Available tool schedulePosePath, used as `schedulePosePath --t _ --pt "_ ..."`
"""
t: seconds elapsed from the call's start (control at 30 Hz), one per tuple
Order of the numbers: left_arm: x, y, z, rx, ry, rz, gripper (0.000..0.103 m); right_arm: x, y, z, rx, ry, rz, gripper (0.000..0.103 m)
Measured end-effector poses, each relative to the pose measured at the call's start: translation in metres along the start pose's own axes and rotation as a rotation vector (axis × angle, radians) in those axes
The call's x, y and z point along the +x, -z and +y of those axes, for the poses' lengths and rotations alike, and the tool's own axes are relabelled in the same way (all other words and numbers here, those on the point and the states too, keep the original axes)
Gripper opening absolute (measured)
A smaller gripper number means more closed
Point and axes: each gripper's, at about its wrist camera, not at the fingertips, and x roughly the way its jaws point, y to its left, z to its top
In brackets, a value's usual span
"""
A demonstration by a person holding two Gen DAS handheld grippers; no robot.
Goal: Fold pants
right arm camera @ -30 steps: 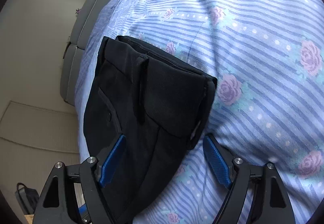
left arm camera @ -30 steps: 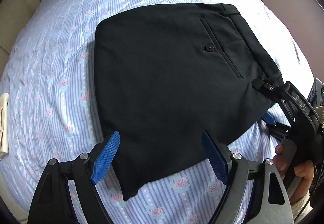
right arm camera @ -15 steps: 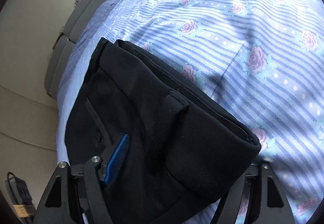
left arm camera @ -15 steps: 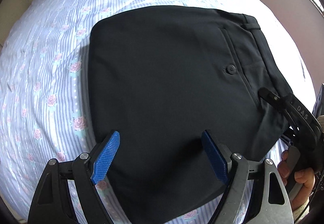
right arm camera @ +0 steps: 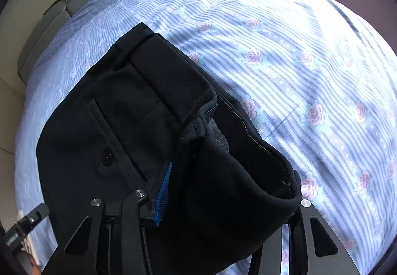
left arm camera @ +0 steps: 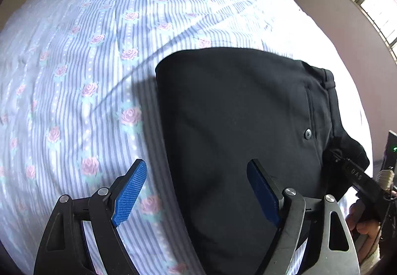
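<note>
Two tongs point steeply down at the bed (left arm camera: 104,56): my left tongs (left arm camera: 196,190) hang wide over the folded black pants' (left arm camera: 235,126) edge, while my right tongs (right arm camera: 223,190) have just been closing on the bunched waistband (right arm camera: 198,101).

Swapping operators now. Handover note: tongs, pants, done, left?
Left tongs: open, empty, over the pants' left fold edge.
Right tongs: jaws have just been closing, waistband corner between them and raised off the bedsheet.
Pants: on the bedsheet, folded to a short stack, back pocket button up.
Done: the earlier folds, judging by the stack.
Left: probably grip the left edge, make the last fold, flatten.
</note>
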Motion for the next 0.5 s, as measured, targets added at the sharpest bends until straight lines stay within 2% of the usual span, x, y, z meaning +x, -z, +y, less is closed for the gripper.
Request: schedulePosePath --t 0.1,0.27,0.5 --pt "0.007 -0.008 0.022 -0.022 0.102 0.007 0.083 -0.002 0.0 0.009 -0.029 0.034 -0.004 0.043" --pt "0.02 -0.016 0.045 -0.095 0.282 0.04 0.081 -0.003 -0.003 0.015 -0.029 0.041 0.01 0.043" --pt "0.036 -0.036 0.04 -0.085 0.429 0.046 0.079 0.01 -0.006 0.016 -0.038 0.027 0.013 0.043"
